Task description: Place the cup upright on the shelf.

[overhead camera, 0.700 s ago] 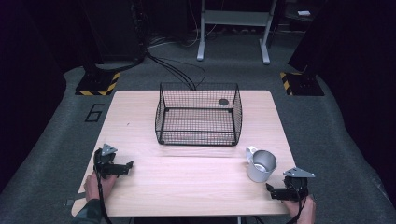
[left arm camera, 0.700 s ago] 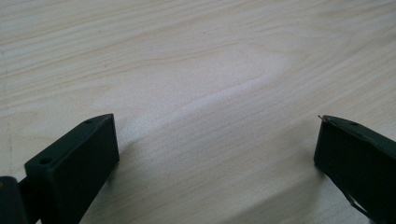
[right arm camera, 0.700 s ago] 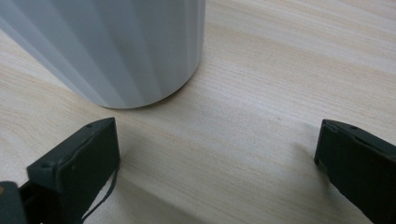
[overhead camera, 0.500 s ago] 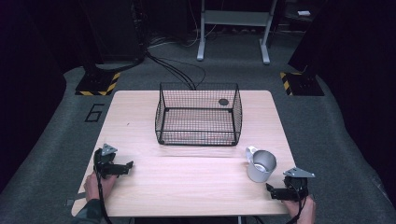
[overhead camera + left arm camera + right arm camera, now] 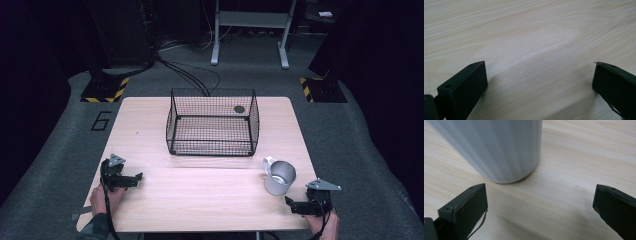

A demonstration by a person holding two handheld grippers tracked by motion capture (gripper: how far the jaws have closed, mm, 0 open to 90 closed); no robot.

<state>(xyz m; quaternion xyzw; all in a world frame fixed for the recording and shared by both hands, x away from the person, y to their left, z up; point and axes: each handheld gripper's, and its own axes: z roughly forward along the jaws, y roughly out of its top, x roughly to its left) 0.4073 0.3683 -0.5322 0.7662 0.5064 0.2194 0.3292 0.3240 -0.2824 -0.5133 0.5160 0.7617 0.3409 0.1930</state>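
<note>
Both grippers, left (image 5: 138, 176) and right (image 5: 289, 201), stay spread; cup (image 5: 279, 176) unmoved

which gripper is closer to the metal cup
The right gripper: it sits just beside the metal cup near the table's front right corner, jaws open toward it. The left gripper lies far across the table.

A silver-grey metal cup (image 5: 279, 176) and black wire basket (image 5: 212, 122) stand on the pale wood-grain table (image 5: 200, 195).
</note>
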